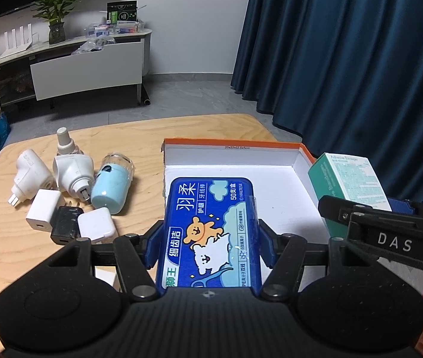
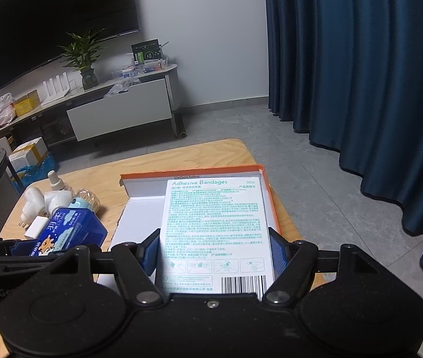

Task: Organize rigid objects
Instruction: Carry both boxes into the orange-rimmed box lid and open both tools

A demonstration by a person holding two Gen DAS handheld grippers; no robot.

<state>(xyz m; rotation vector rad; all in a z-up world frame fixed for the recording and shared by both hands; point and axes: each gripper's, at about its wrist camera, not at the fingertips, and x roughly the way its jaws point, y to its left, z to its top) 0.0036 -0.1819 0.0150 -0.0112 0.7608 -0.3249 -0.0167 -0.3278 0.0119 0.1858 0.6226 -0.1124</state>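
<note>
My left gripper [image 1: 208,241] is shut on a blue dental floss box [image 1: 208,229] with a cartoon bear, held over the open white tray with orange rim [image 1: 232,146]. My right gripper [image 2: 216,249] is shut on a white and green Adhesive Bandages box [image 2: 214,226], held above the same tray [image 2: 190,173]. The bandage box [image 1: 345,185] and right gripper also show at the right of the left wrist view. The floss box [image 2: 68,232] shows at the left of the right wrist view.
On the wooden table [image 1: 122,131] left of the tray lie white plug-in devices [image 1: 29,176], a light blue cylinder [image 1: 110,185], white chargers [image 1: 43,210] and a black charger [image 1: 65,226]. A TV cabinet [image 1: 86,68] and blue curtain [image 1: 345,59] stand behind.
</note>
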